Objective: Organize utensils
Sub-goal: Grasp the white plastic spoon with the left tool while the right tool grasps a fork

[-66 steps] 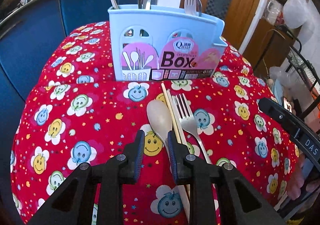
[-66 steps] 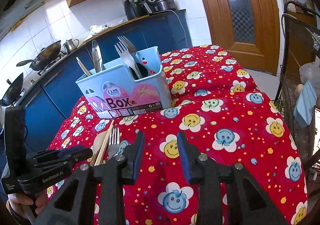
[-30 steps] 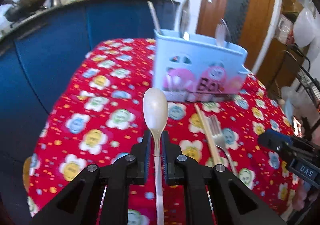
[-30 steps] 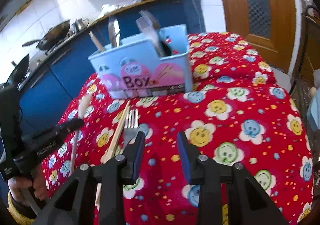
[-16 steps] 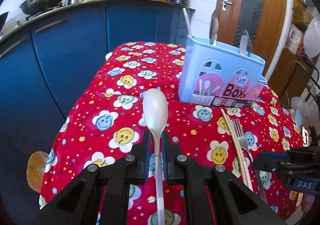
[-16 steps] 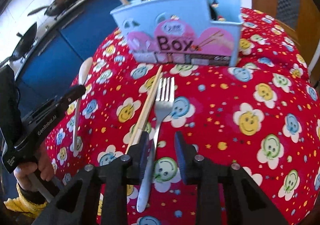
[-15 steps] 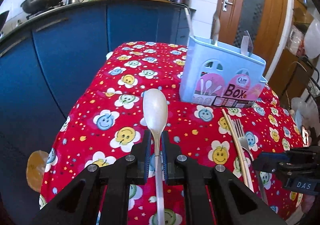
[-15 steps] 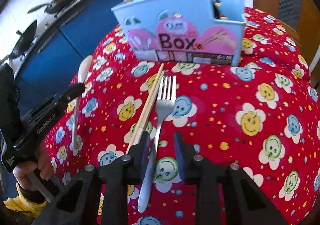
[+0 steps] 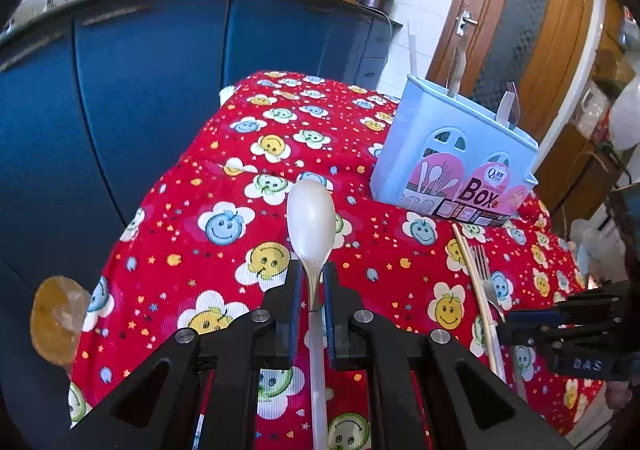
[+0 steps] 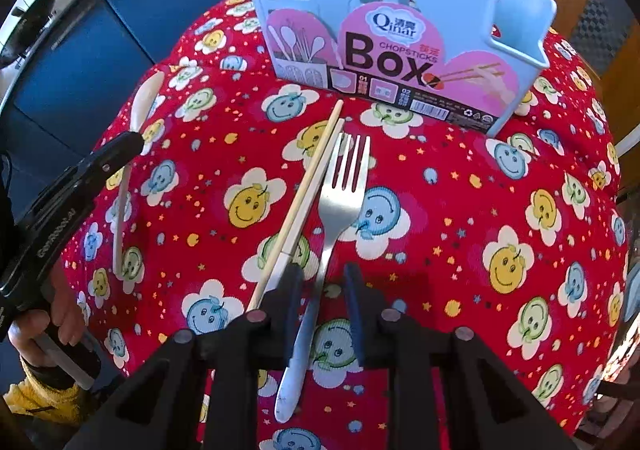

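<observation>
Blue "Qinar Chopsticks Box" holder [image 10: 384,29]

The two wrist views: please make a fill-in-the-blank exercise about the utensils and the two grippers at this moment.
1. The left gripper is shut on the ____.
2. The right gripper has its fingers open on either side of the handle of the ____.
3. Beside the fork, on the tablecloth, lies a pair of ____.
4. The word printed large on the blue utensil holder is ____.

Missing words: spoon; fork; chopsticks; Box
</observation>
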Available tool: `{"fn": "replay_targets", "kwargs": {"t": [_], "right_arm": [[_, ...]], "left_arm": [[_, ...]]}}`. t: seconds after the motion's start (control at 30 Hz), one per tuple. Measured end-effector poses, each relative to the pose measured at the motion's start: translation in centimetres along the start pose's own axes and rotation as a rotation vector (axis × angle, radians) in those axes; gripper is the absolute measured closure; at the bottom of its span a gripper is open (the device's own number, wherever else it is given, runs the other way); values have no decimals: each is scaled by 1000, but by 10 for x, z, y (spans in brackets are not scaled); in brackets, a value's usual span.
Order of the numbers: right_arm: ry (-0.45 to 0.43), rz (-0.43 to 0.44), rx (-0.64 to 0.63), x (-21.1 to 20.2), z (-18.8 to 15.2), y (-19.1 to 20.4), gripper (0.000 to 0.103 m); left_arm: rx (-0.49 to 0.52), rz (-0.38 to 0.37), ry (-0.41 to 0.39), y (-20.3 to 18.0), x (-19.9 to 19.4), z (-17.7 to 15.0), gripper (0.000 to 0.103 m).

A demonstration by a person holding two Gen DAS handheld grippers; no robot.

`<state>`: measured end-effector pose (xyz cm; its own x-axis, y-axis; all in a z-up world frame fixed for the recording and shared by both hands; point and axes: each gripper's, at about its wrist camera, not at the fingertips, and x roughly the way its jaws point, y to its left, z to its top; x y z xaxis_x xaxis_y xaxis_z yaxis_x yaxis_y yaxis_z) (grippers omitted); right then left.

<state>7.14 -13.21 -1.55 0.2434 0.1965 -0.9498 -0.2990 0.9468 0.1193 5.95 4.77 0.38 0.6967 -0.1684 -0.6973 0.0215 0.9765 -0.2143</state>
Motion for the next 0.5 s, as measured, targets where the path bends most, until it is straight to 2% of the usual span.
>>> {"fn": "replay_targets", "kwargs": {"t": [0.07, 0.2, 0.5], "right_arm": [[6, -14, 4, 3, 4, 0, 93], [9, -1, 39, 2, 5, -5, 95], [-41, 96, 131, -5, -5, -25, 97]], "left_arm": [[-3, -8, 2, 1, -1, -1, 93], [-36, -55, 34, 4, -1, -1, 93], [-37, -80, 47, 0, -5, -2, 93]]}}
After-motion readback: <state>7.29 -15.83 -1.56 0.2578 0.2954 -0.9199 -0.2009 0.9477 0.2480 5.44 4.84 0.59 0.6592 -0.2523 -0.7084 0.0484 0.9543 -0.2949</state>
